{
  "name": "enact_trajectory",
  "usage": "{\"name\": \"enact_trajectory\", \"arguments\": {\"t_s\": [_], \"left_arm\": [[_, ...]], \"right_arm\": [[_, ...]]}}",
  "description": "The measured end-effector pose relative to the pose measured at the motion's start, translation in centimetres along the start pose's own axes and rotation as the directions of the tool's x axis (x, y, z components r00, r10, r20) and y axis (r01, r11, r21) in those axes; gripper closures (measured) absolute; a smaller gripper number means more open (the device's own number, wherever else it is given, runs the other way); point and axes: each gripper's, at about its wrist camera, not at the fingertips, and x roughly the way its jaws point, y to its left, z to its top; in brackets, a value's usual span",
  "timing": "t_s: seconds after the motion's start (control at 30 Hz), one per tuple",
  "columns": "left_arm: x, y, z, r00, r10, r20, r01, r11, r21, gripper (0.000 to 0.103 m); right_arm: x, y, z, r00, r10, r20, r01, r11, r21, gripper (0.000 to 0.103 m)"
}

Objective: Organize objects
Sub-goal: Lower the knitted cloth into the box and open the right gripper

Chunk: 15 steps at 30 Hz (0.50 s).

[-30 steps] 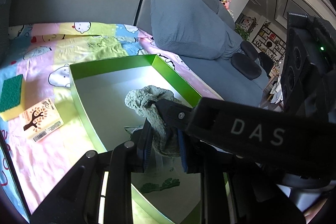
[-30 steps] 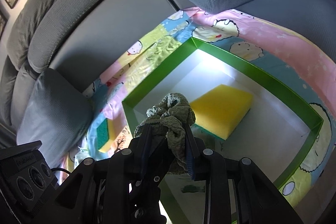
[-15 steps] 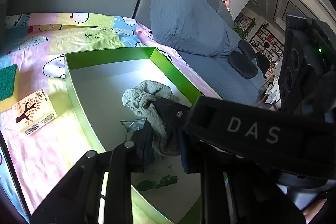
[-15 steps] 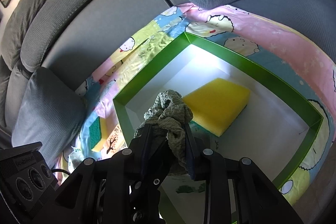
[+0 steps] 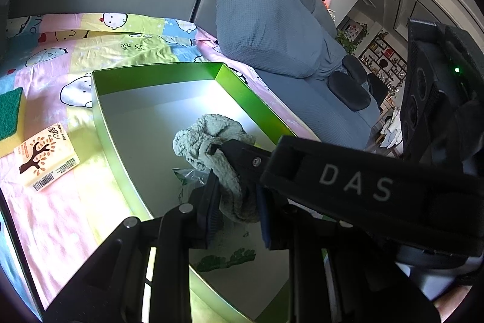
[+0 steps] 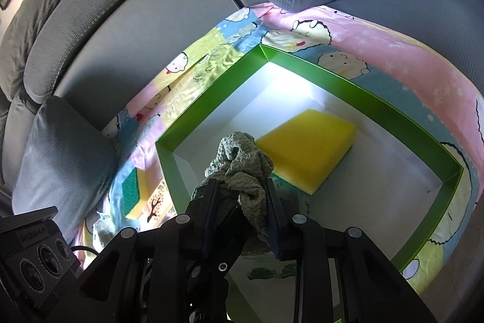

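Both grippers are shut on the same crumpled grey-green cloth [image 5: 211, 138], held over the open green box [image 5: 157, 71]. My left gripper [image 5: 236, 202] pinches its lower end; the right gripper's finger crosses in front of the cloth. In the right wrist view my right gripper [image 6: 242, 202] grips the cloth [image 6: 239, 159] just above the box [image 6: 363, 93]. A yellow sponge [image 6: 308, 147] lies flat inside the box. A clear plastic wrapper [image 5: 190, 174] lies on the box floor under the cloth.
The box sits on a cartoon-print sheet [image 5: 60, 220] on a grey sofa. Left of the box lie a tissue pack with a tree print [image 5: 45, 156] and a green-and-yellow sponge [image 5: 9, 111]. Grey cushions [image 5: 266, 20] stand behind.
Both grippers, still holding the cloth, have shifted slightly over the box; the box and sheet items slid a little in view. The grips are unchanged.
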Motion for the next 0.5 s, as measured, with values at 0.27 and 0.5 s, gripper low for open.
{"name": "enact_trajectory", "arguments": {"t_s": [0.27,0.5], "left_arm": [[-0.17,-0.01,-0.05,1.000,-0.001,0.001,0.001,1.000,0.006,0.083],[-0.29,-0.20,-0.22,1.000,0.003,-0.006,-0.003,1.000,0.026,0.081]], "right_arm": [[-0.13,-0.10,0.06,1.000,-0.008,0.009,0.008,1.000,0.008,0.072],[-0.19,-0.75,0.19,1.000,-0.024,0.016,0.023,0.999,0.037,0.072]]}}
